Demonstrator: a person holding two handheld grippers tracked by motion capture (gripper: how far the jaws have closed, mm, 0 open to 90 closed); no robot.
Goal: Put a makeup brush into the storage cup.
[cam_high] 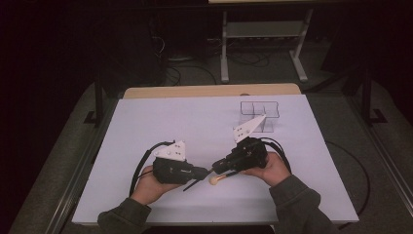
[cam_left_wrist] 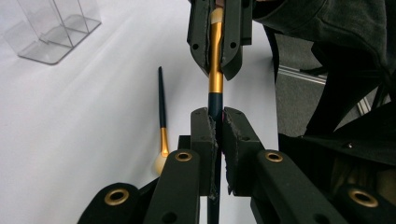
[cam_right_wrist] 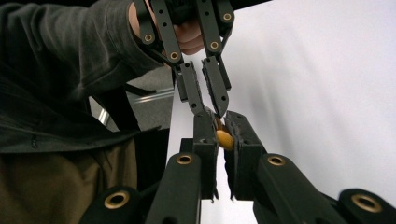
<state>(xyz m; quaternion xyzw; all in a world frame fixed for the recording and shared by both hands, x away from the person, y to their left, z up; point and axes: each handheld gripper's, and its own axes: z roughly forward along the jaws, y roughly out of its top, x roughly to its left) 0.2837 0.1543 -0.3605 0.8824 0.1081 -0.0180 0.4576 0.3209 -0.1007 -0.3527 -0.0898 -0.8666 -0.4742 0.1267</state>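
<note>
holding one brush (cam_left_wrist: 215, 65) between both grippers above the table (cam_high: 146, 122)

left gripper (cam_left_wrist: 218, 122) is closed on the dark handle, right gripper (cam_left_wrist: 215, 56) (its jaws just closing) is clamped on the gold ferrule end. a second brush (cam_left_wrist: 162, 116) lies flat on the table just beside them, and a clear organizer (cam_high: 259, 116) stands well apart at the far side.

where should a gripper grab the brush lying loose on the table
Grip the loose brush on its thin dark handle, just above the gold ferrule, coming straight down with the jaws across the handle. It lies flat on the white table, with bare surface on both sides; the soft rounded bristle head would likely squash.
</note>
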